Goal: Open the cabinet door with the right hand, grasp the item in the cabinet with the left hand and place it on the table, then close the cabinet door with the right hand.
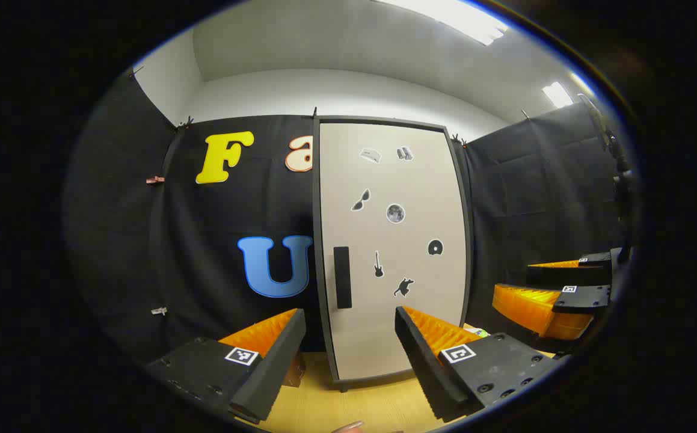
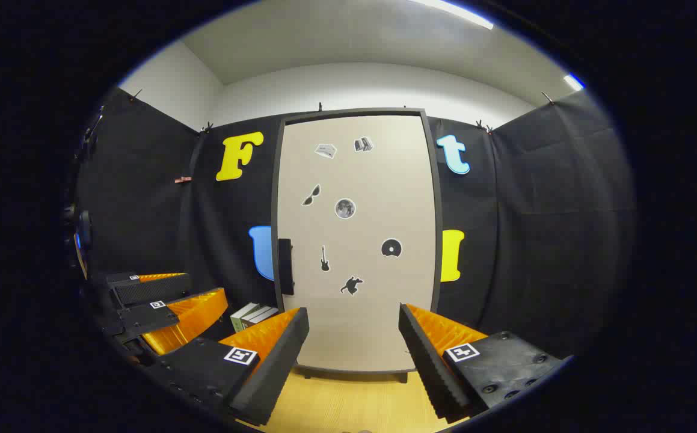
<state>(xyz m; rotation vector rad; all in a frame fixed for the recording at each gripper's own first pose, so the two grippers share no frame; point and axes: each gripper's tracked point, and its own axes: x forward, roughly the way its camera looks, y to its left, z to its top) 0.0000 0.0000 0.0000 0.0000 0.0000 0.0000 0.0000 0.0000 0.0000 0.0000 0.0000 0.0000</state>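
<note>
The cabinet's beige door (image 1: 393, 252) (image 2: 354, 240) stands shut in its dark frame, with small stickers on it. Its black vertical handle (image 1: 342, 276) (image 2: 285, 266) sits on the left edge at mid height. Whatever is inside is hidden behind the door. My left gripper (image 1: 348, 313) is open and empty, hanging in front of the door's lower part, some way off it. My right gripper (image 2: 354, 310) is open too, facing the door's lower middle. Each gripper also appears beside the other: the right gripper (image 1: 513, 281) at the right, the left gripper (image 2: 204, 287) at the left.
The cabinet stands on a light wooden table (image 1: 348, 403) (image 2: 348, 400). A greenish-white box (image 2: 252, 314) lies on the table to the left of the cabinet. Black cloth walls close the booth behind and at both sides.
</note>
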